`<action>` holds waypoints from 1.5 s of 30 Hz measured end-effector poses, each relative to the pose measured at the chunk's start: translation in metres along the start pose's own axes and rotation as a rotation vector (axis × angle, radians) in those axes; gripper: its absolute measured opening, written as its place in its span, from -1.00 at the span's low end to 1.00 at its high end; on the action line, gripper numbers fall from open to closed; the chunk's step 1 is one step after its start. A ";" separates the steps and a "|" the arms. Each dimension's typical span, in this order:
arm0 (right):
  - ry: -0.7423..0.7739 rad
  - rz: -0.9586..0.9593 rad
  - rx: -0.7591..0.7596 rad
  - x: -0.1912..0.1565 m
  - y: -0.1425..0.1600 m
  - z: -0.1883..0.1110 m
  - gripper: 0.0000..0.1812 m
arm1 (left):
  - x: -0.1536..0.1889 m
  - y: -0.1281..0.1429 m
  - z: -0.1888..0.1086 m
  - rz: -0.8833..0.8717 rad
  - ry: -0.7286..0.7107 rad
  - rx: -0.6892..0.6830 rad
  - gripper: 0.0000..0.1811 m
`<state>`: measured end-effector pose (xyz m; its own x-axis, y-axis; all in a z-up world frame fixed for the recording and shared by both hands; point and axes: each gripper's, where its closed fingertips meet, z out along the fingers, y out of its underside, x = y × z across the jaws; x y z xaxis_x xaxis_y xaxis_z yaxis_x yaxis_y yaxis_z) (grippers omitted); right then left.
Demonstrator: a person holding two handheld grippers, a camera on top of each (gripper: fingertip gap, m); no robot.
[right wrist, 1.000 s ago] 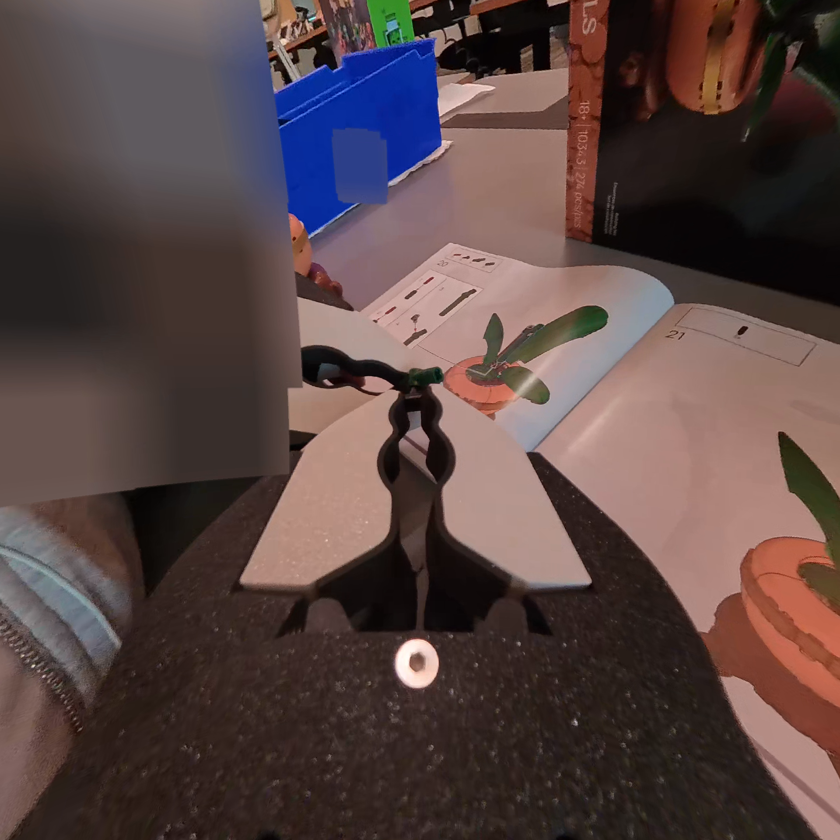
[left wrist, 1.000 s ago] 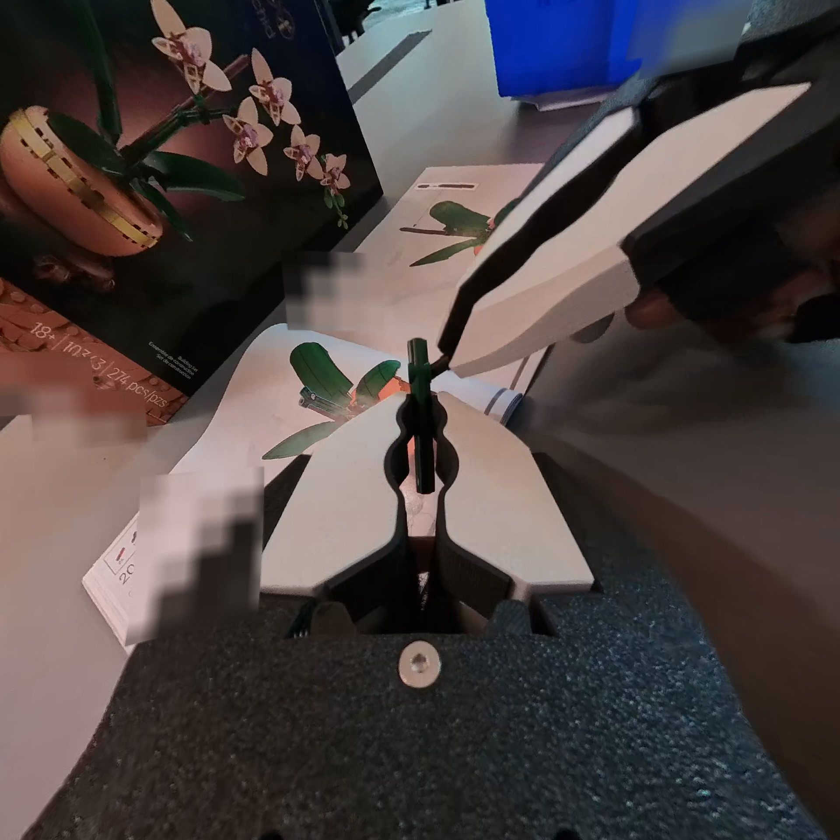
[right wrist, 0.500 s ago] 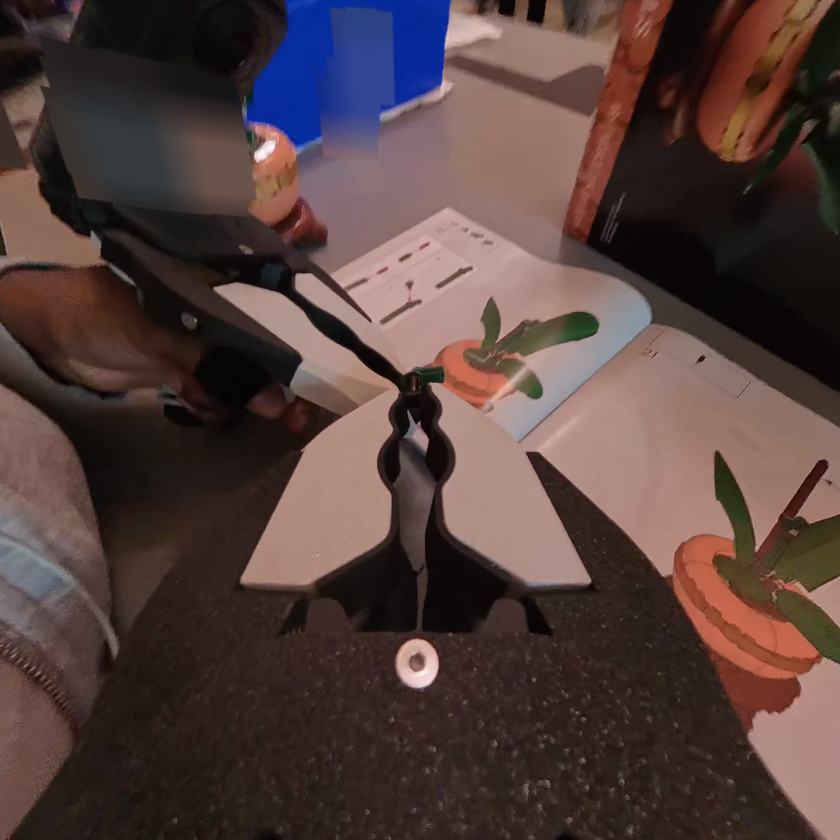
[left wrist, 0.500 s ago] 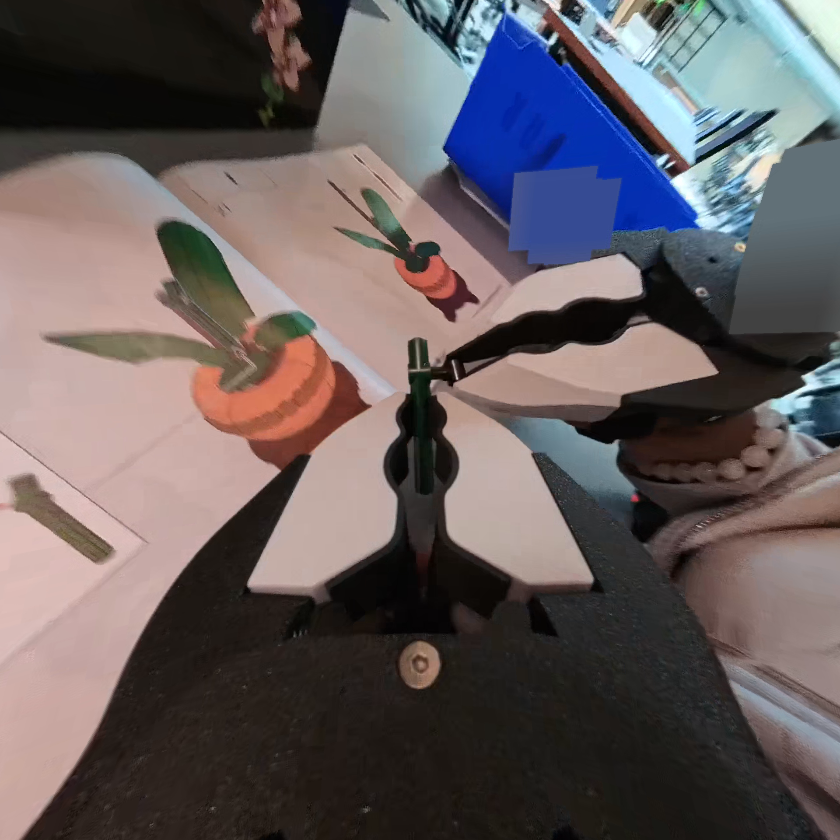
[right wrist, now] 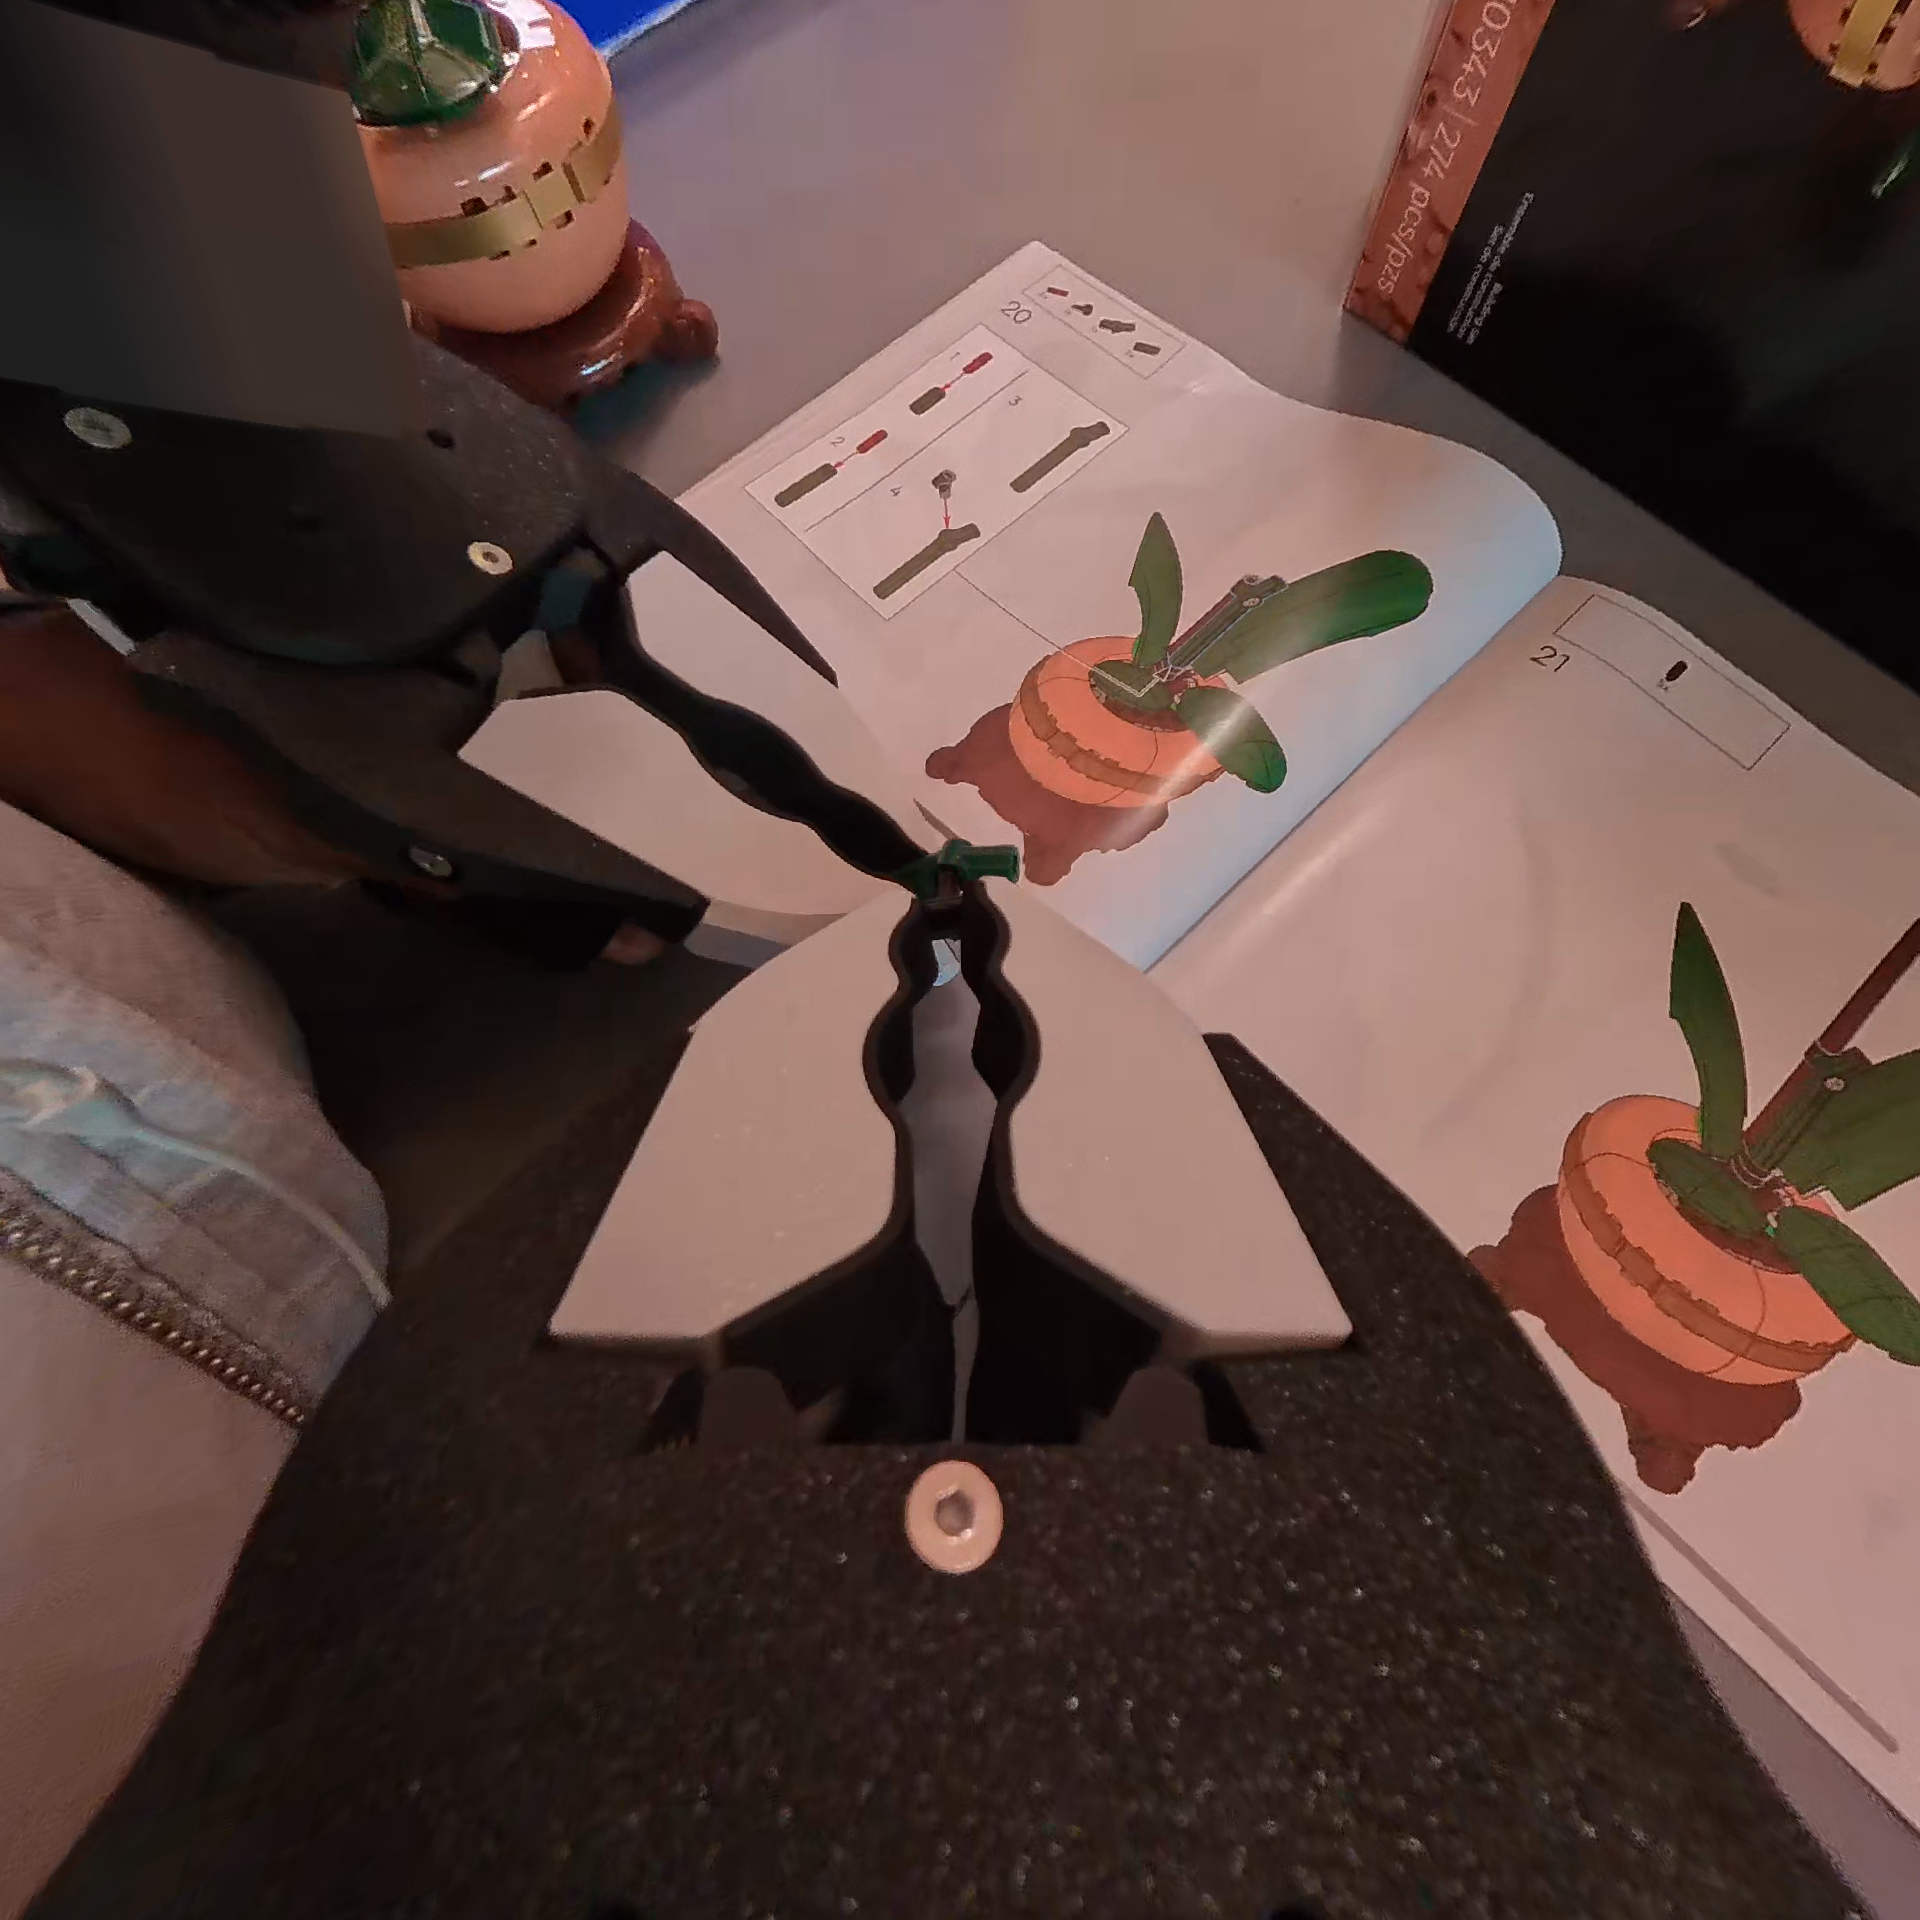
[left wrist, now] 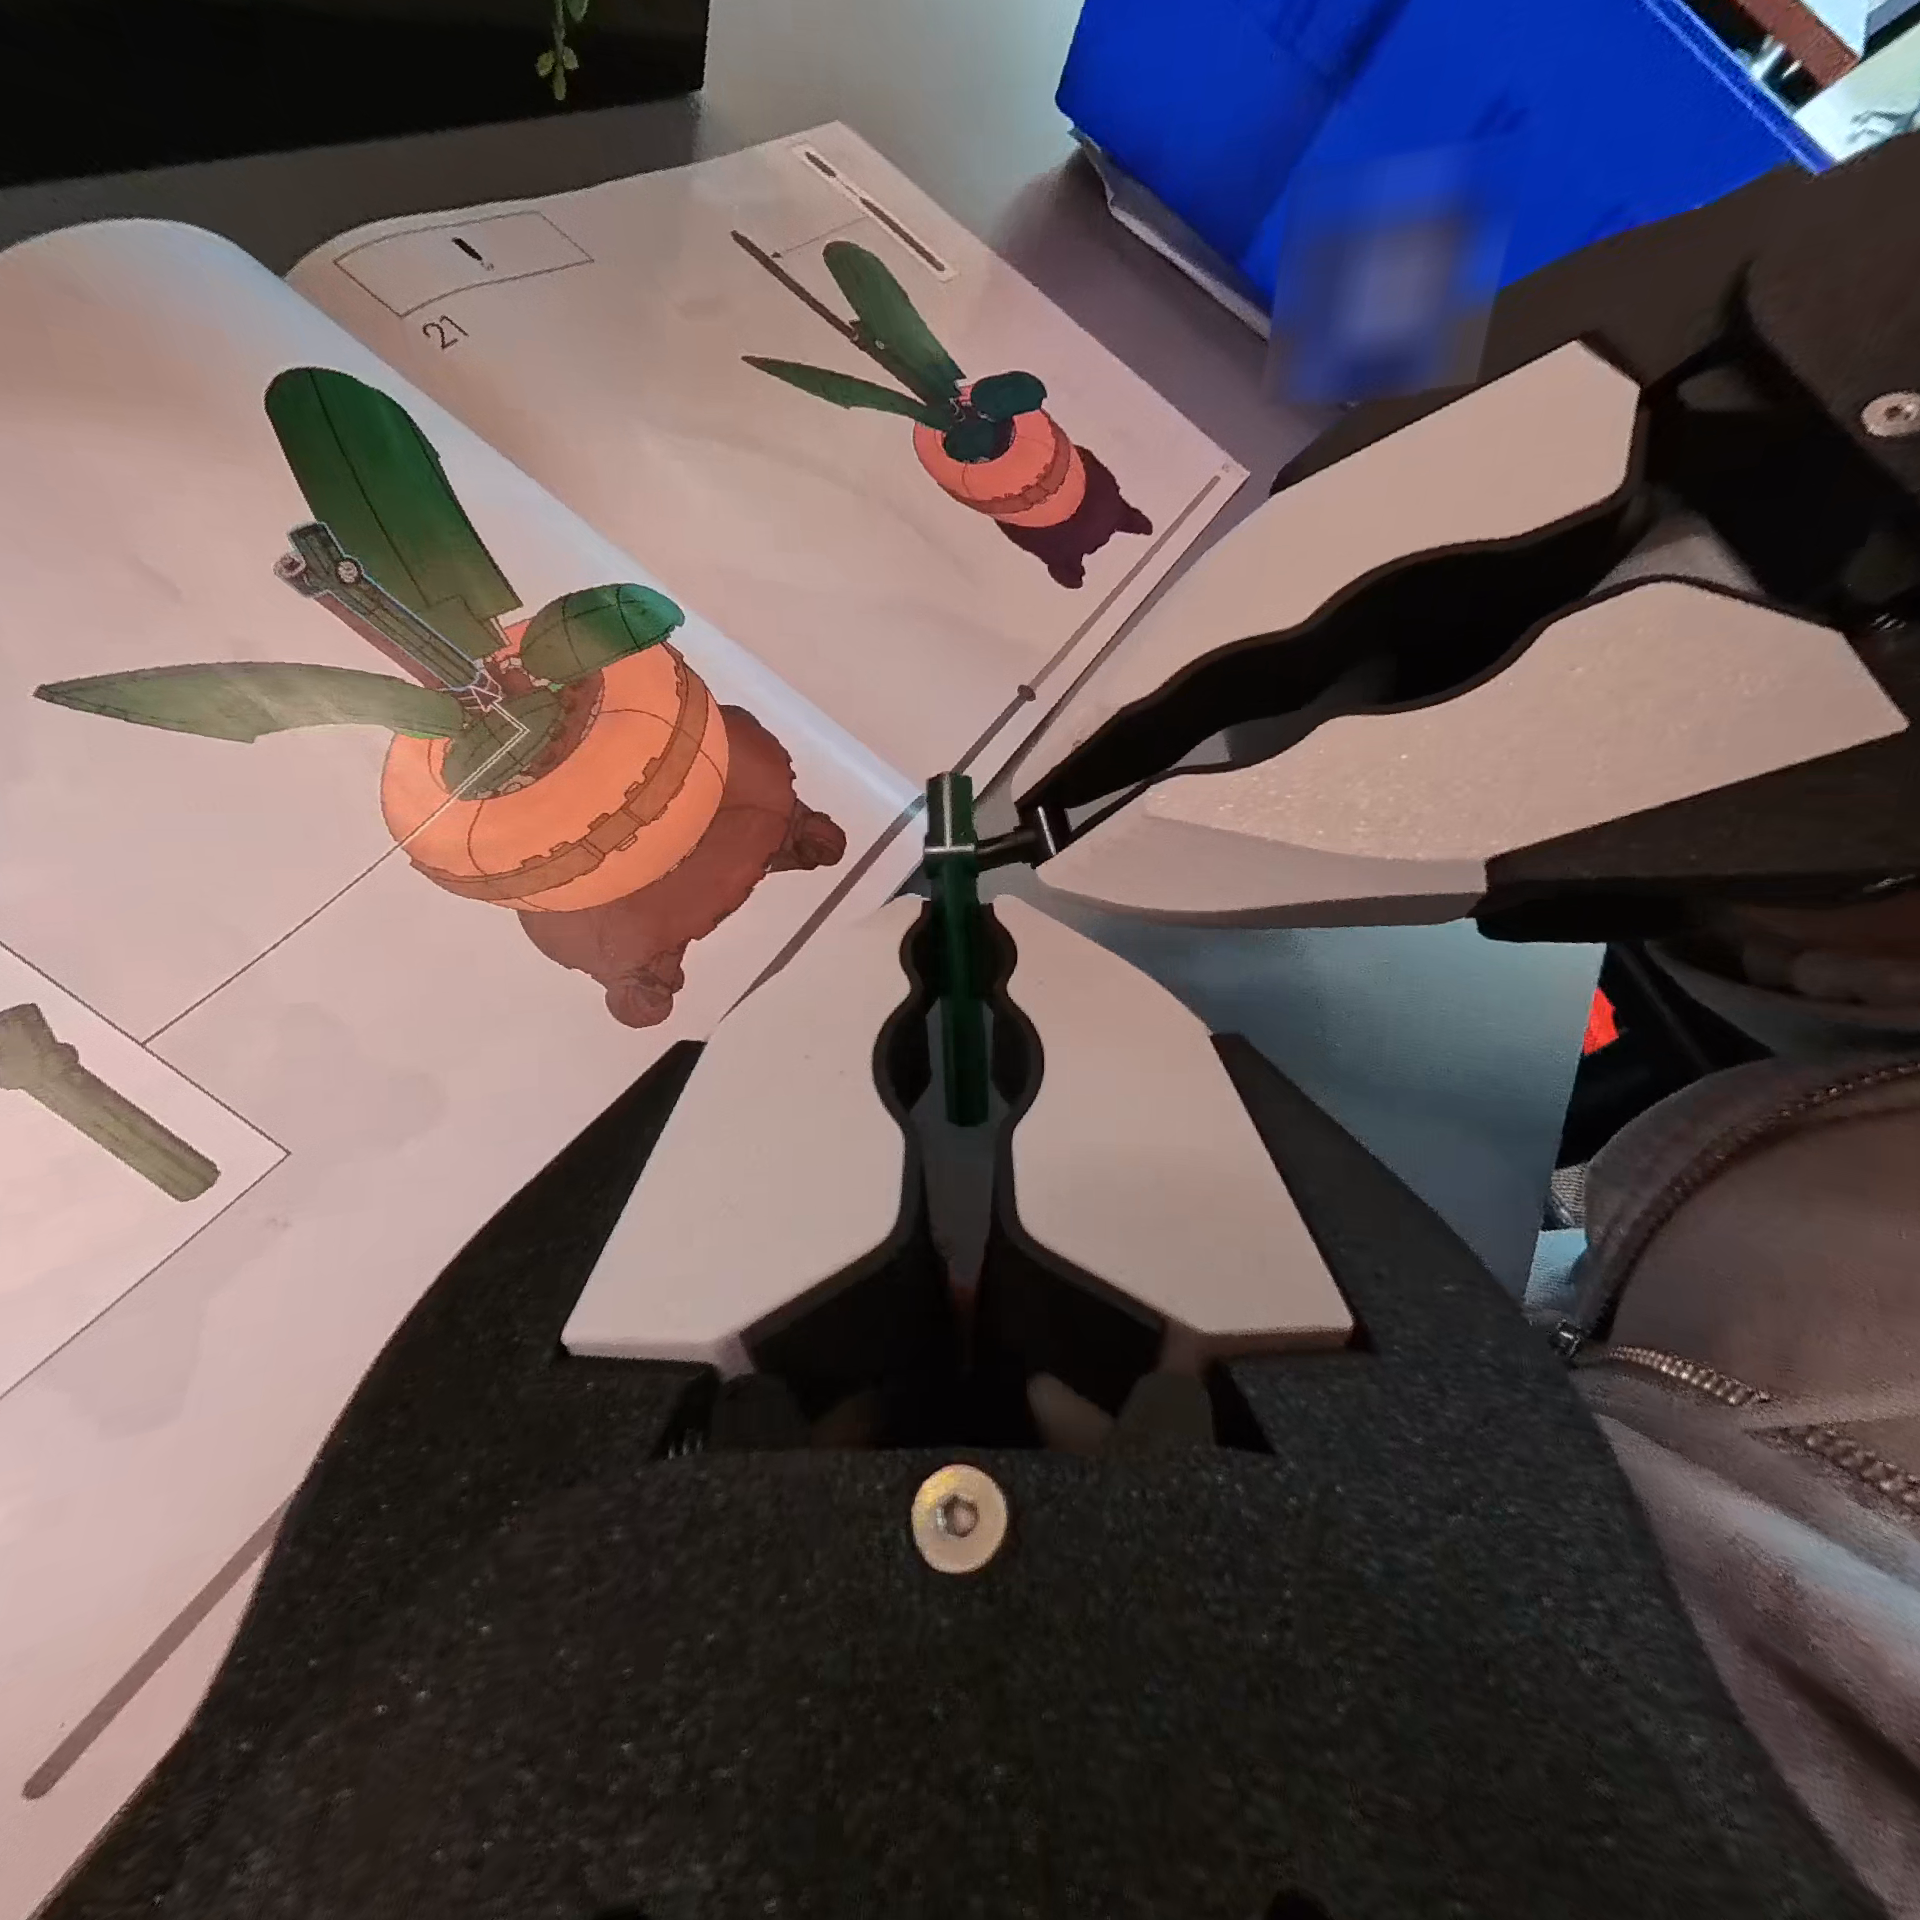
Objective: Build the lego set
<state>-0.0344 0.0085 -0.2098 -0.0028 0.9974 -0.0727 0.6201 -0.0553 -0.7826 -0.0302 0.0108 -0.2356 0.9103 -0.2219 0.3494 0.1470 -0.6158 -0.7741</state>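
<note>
Over open manual (left wrist: 644, 436): L gripper (left wrist: 956, 914) pinches green stem (left wrist: 958, 997); R gripper (right wrist: 951, 914) pinches its side pin (left wrist: 1023, 844).

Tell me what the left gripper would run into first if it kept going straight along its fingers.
Probably the open instruction booklet, which lies just past the left gripper and the green stem piece it clamps. The right gripper sits off to the side; depth is unclear.
</note>
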 end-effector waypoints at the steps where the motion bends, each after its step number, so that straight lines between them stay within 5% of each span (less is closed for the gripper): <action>1: 0.005 -0.002 -0.003 0.000 0.000 -0.001 -0.94 | 0.001 0.000 0.000 0.009 -0.004 0.001 -0.94; 16: 0.142 -0.146 -0.031 0.004 0.001 0.006 -0.94 | -0.003 0.003 0.004 -0.122 0.048 -0.021 -0.94; 45: 0.171 -0.223 -0.149 0.007 0.010 0.012 -0.94 | -0.004 0.011 0.010 -0.155 0.053 -0.091 -0.93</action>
<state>-0.0371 0.0146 -0.2258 -0.0276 0.9782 0.2059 0.7268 0.1611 -0.6677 -0.0285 0.0122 -0.2509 0.8575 -0.1573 0.4898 0.2459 -0.7109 -0.6589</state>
